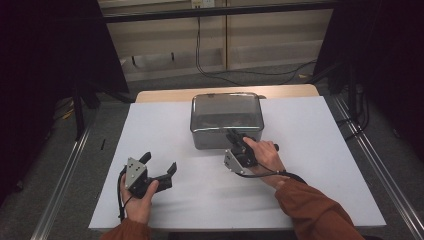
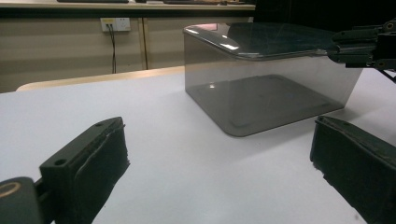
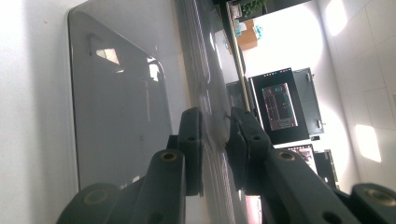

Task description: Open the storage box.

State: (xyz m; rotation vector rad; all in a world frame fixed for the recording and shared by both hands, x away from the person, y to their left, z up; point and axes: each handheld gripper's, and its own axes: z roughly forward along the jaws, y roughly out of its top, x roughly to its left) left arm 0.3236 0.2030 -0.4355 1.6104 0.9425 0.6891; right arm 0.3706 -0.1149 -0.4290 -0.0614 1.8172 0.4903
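With the right gripper point(image 1: 234, 139) jaws clamped on the lid point(image 1: 226, 109) rim of the box point(image 1: 220, 136) near the desk's point(image 1: 310, 150) far edge, lift straight up while the left gripper point(image 1: 160, 167), jaws apart, steadies it.

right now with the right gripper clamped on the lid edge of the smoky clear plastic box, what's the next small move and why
Probably a slow lift of that near edge. The right gripper has its jaws closed on the rim of the flat transparent lid, which sits on the smoky clear plastic box. The left gripper rests open on the white table, apart from the box, so it could steady the box if it shifts.
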